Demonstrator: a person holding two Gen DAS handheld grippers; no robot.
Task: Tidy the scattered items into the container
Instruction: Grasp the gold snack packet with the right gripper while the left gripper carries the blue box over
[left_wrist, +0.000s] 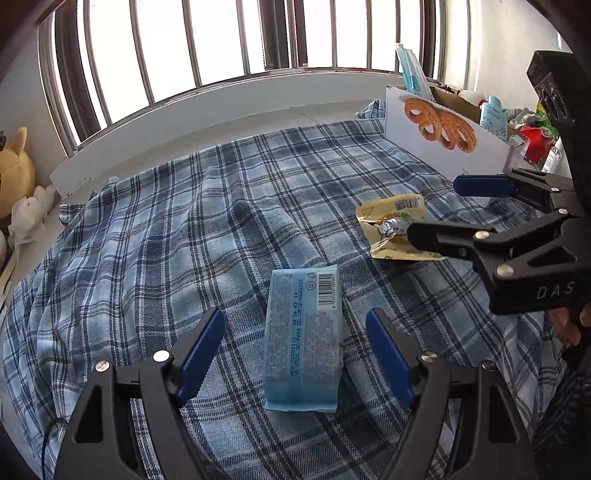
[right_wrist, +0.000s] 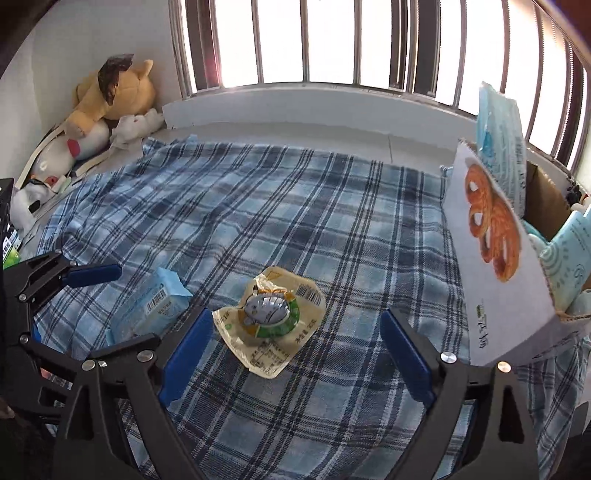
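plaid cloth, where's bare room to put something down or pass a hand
Free: the plaid cloth between the window ledge and the two packets. Crowded: near the blue packet and yellow pouch, where both open grippers hover, and inside the box.

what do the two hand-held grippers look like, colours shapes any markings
Both match. The left hand-held gripper and the right hand-held gripper have black plastic frames with triangular cut-outs, silver rivets at the joints and flat blue fingers. The right one's body shows white letters "DAS" in the left wrist view.
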